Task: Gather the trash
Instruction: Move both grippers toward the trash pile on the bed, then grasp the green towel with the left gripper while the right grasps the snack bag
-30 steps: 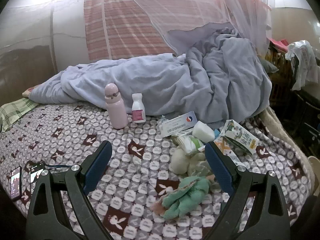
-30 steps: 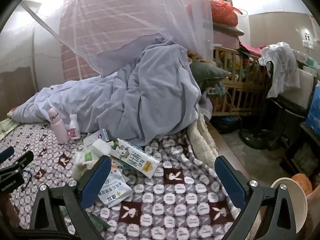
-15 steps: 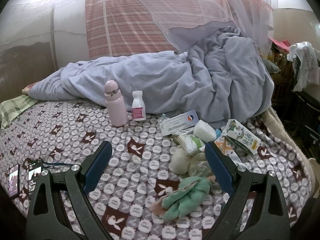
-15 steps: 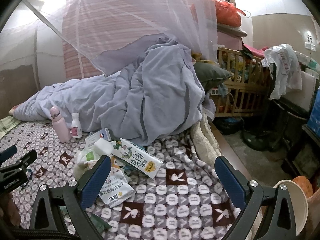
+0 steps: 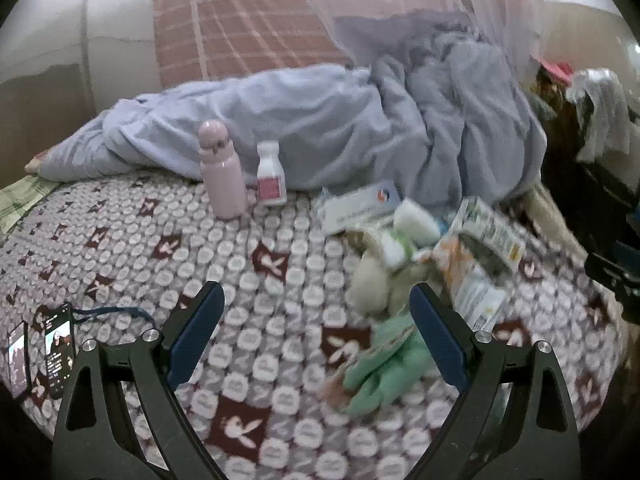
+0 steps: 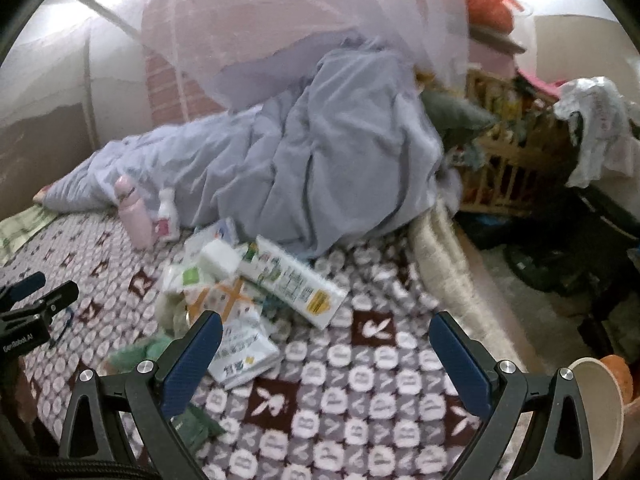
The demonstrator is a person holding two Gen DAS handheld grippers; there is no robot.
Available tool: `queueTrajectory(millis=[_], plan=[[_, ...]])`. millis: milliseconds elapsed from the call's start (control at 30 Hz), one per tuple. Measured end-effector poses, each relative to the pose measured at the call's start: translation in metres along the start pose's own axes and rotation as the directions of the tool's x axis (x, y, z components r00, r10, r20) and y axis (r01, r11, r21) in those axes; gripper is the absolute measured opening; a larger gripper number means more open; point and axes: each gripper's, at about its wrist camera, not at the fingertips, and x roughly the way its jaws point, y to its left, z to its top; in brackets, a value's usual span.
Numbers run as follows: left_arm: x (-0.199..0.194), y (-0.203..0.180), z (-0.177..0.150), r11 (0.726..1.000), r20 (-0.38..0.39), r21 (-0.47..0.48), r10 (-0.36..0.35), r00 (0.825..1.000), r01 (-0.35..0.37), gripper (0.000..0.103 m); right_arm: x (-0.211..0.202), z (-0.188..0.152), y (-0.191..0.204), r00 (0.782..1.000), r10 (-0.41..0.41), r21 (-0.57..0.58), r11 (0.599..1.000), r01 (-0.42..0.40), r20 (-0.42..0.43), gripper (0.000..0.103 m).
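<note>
A: Why are both grippers spread wide over the bed (image 6: pixel 360 400)?

B: Approaching, I'd judge. The right gripper (image 6: pixel 326 352) is empty; the milk carton (image 6: pixel 294 280) lies just ahead-left. The left gripper (image 5: pixel 316 332) is empty too; the wrapper pile (image 5: pixel 404 240) sits ahead-right.

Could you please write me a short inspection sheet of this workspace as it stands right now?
Surface: bed with a maroon-and-white rabbit-print blanket, lilac duvet heaped at the back.
Job's things: pile of wrappers with a long printed milk carton and a white tissue packet on the blanket.
Clutter: upright pink flask, small white pill bottle, green soft toy, two lit phones.
Grippers: left hand-held gripper and right hand-held gripper both open, holding nothing.
Cables: blue cord at the phones.
Surroundings: mosquito net, wooden crib.
</note>
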Motion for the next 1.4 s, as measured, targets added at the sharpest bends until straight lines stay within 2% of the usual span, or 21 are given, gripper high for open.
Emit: queueTrajectory(millis=[133, 267, 467, 567, 667, 733, 800, 833, 900, 933, 967, 1000, 1033, 1067, 1100, 1200, 1300, 1400], plan=[[0.014, 0.004, -0.014, 0.997, -0.084, 0.045, -0.057, 0.995, 0.061, 0.094, 0.028, -0.008, 0.009, 0.994, 0.055, -0.05, 0.997, -0.06, -0.089, 0.102], [0.024, 0.001, -0.027, 0.991, -0.139, 0.081, -0.097, 0.986, 0.109, 0.094, 0.057, -0.008, 0.021, 0.975, 0.139, -0.049, 0.988, -0.149, -0.175, 0.102], [0.037, -0.004, -0.034, 0.972, -0.203, 0.101, -0.191, 0.96, 0.214, 0.094, 0.112, 0.0, 0.039, 0.928, 0.245, -0.012, 0.966, -0.259, -0.282, 0.102], [0.048, -0.01, -0.034, 0.957, -0.24, 0.102, -0.241, 0.94, 0.272, 0.094, 0.132, 0.004, 0.048, 0.894, 0.31, 0.007, 0.945, -0.326, -0.322, 0.102], [0.059, -0.017, -0.034, 0.946, -0.258, 0.111, -0.268, 0.928, 0.304, 0.094, 0.153, 0.001, 0.055, 0.884, 0.296, -0.02, 0.946, -0.325, -0.361, 0.102], [0.069, -0.023, -0.032, 0.941, -0.266, 0.129, -0.27, 0.926, 0.312, 0.094, 0.164, -0.004, 0.058, 0.858, 0.324, -0.012, 0.934, -0.358, -0.398, 0.102], [0.079, -0.031, -0.032, 0.936, -0.286, 0.153, -0.266, 0.921, 0.318, 0.094, 0.173, -0.008, 0.058, 0.846, 0.328, 0.001, 0.933, -0.361, -0.421, 0.102], [0.085, -0.034, -0.032, 0.934, -0.299, 0.165, -0.26, 0.918, 0.318, 0.094, 0.175, -0.009, 0.058, 0.842, 0.327, 0.007, 0.933, -0.359, -0.428, 0.1], [0.094, -0.042, -0.034, 0.927, -0.33, 0.188, -0.252, 0.91, 0.325, 0.094, 0.175, -0.011, 0.054, 0.836, 0.351, 0.037, 0.928, -0.371, -0.422, 0.082], [0.097, -0.045, -0.035, 0.922, -0.341, 0.194, -0.256, 0.904, 0.335, 0.093, 0.174, -0.012, 0.053, 0.832, 0.36, 0.058, 0.926, -0.372, -0.423, 0.079], [0.099, -0.046, -0.037, 0.92, -0.349, 0.196, -0.258, 0.901, 0.34, 0.09, 0.172, -0.012, 0.051, 0.836, 0.35, 0.057, 0.931, -0.361, -0.423, 0.071], [0.102, -0.047, -0.039, 0.918, -0.358, 0.191, -0.263, 0.896, 0.346, 0.073, 0.168, -0.012, 0.05, 0.841, 0.334, 0.047, 0.936, -0.348, -0.425, 0.068], [0.105, -0.046, -0.04, 0.91, -0.381, 0.164, -0.298, 0.875, 0.381, 0.063, 0.165, -0.012, 0.049, 0.845, 0.334, 0.041, 0.936, -0.35, -0.418, 0.064], [0.107, -0.046, -0.04, 0.9, -0.406, 0.12, -0.34, 0.848, 0.418, 0.049, 0.157, -0.011, 0.046, 0.849, 0.343, 0.034, 0.932, -0.361, -0.401, 0.06], [0.107, -0.045, -0.04, 0.897, -0.416, 0.09, -0.361, 0.834, 0.433, 0.043, 0.148, -0.01, 0.045, 0.851, 0.352, 0.026, 0.928, -0.372, -0.39, 0.059], [0.097, -0.046, -0.035, 0.9, -0.401, 0.118, -0.343, 0.85, 0.419, 0.035, 0.123, -0.009, 0.04, 0.855, 0.365, -0.006, 0.919, -0.395, -0.369, 0.056], [0.082, -0.046, -0.027, 0.903, -0.379, 0.127, -0.338, 0.861, 0.41, 0.033, 0.101, -0.012, 0.035, 0.861, 0.365, -0.028, 0.916, -0.4, -0.354, 0.056], [0.062, -0.044, -0.016, 0.903, -0.342, 0.14, -0.341, 0.876, 0.406, 0.032, 0.081, -0.011, 0.028, 0.877, 0.361, -0.041, 0.919, -0.393, -0.319, 0.056]])
